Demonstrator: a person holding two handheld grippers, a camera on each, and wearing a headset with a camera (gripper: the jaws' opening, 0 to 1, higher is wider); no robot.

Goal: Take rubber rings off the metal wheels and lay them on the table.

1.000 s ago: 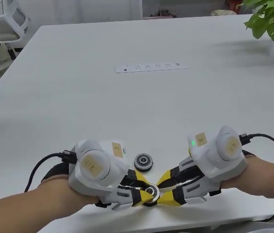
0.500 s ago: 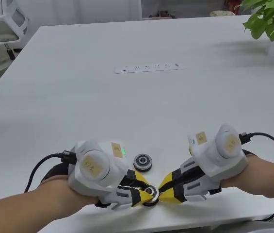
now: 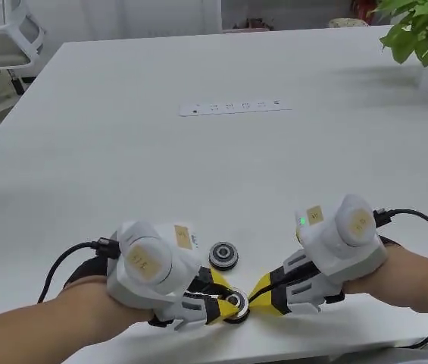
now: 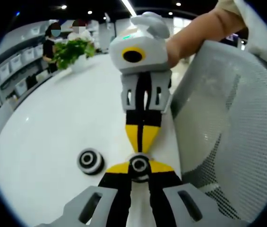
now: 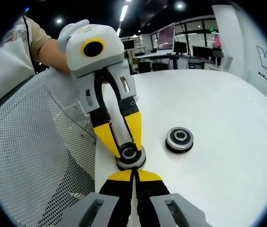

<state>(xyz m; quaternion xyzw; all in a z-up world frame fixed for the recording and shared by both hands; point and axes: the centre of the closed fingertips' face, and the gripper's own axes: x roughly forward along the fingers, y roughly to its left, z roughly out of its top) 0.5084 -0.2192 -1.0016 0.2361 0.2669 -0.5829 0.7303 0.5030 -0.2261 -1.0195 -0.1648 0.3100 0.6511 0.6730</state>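
Left gripper [image 3: 217,299] jaws clamp wheel [image 3: 235,303]. Right gripper [image 3: 257,294] jaws pinched closed on its rim, now backed slightly toward 3 o'clock. Rubber ring [image 5: 123,165] peel likely starting, not yet off.

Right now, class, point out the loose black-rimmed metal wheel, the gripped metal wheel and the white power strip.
Loose black-rimmed metal wheel [image 3: 223,255], head view, silver hub.
Gripped metal wheel [image 3: 235,303], head view, centre hub.
White power strip [image 3: 234,107], head view, top face middle.

Office, desk monitors [image 5: 165,36], mesh chair [image 5: 29,156]
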